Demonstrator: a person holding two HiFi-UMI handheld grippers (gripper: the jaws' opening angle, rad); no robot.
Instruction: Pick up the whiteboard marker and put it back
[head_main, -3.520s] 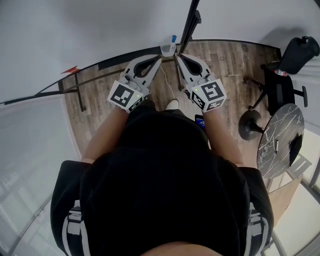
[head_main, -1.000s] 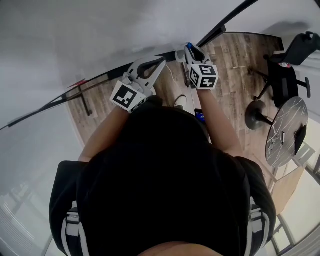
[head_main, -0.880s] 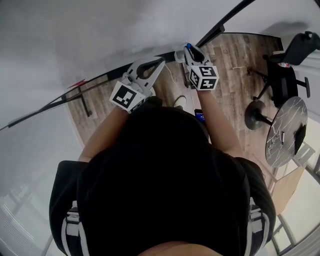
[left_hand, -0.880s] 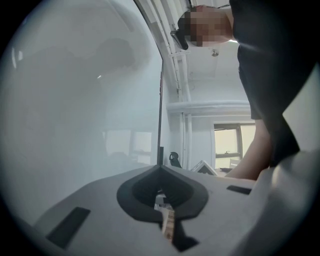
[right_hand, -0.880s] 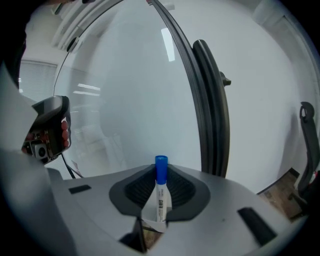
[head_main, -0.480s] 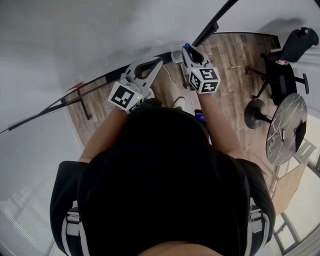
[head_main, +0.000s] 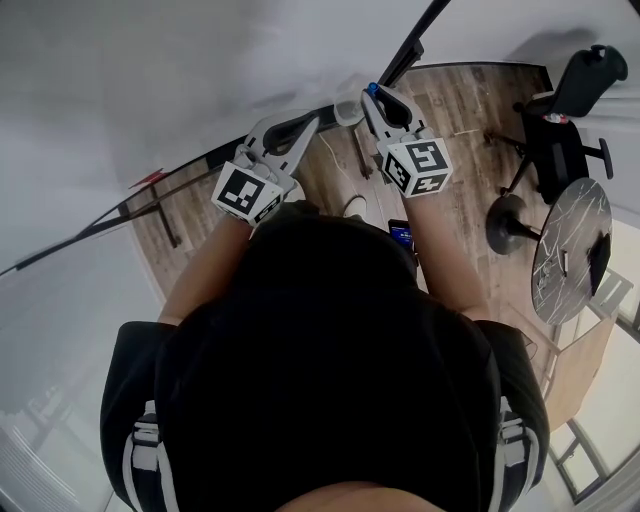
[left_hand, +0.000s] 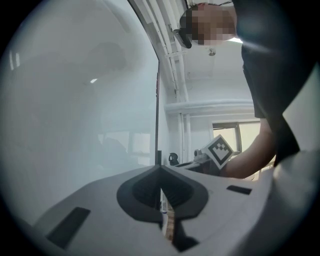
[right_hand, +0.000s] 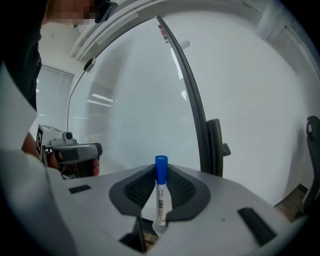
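Whiteboard: the big white board (head_main: 150, 80) fills the wall ahead, and its dark frame slants down to the wood floor (head_main: 460, 130).
Person: stands close up to the board with both arms forward and a pair of tongs in each hand.
Left tongs: the left tongs (head_main: 288, 128) point level at the board. Their jaws are closed together, with nothing gripped that I can see.
Right tongs: the right tongs (head_main: 378, 98) sit just to the right of the left pair, close to the board, clamped on the whiteboard marker (right_hand: 161, 192).
Holder: a small pale cup (head_main: 347, 108) sits at the board's lower edge between the two pairs. I take it for the marker's home, though it is too small to be sure.
Step in hand: by my reading, the marker is out of its place and the return is not yet done.
Doing it well: keep the squeeze steady and the marker upright, and bring its tail squarely over the cup's mouth. Lower it straight and open the jaws only once it is seated. A thin, smooth barrel like this could pivot or slip in the pads.
Marker, place: between the right pads, in the air before the board and near the cup.
Marker, look: a slim white barrel with a band of dark print. It appears to stand upright, its blue cap (right_hand: 161, 166) poking above the tips.
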